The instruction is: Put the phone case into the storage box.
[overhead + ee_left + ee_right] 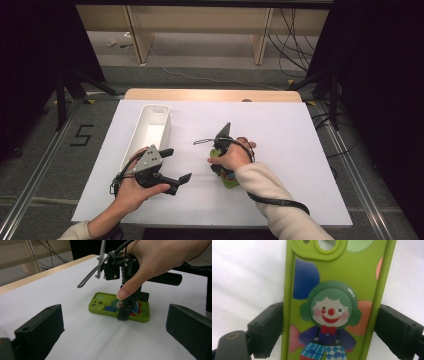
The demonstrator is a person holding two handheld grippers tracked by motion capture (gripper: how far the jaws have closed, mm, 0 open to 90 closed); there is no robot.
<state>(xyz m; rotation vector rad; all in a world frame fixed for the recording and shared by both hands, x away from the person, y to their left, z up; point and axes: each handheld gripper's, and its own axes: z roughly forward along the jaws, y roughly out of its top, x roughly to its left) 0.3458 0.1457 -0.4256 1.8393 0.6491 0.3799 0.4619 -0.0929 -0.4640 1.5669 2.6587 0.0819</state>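
Nearest the front edge of the bench, the left gripper is held low over the bare white surface by the left hand, toward the front left corner; its jaws are spread wide with nothing between them, as is plain in the left gripper view, where they frame the work from either side. A little farther in, near the middle of the bench, the case, a green phone case printed with a clown, is seen lying flat, camera cutout toward the far edge. The right gripper is brought down on it by the right hand, and in the right gripper view its jaws are placed at the two long sides of the case, touching them or nearly so; whether they are already pressed tight cannot be told. The case is not lifted, since it rests on the bench in the left gripper view. Farther toward the far left corner, the tray, a long white one, is seen to have nothing in it. The work is therefore judged to be at an early stage: the grasp is being made, while the lifting, the carrying and any setting down, perhaps into the tray, are left to be done.
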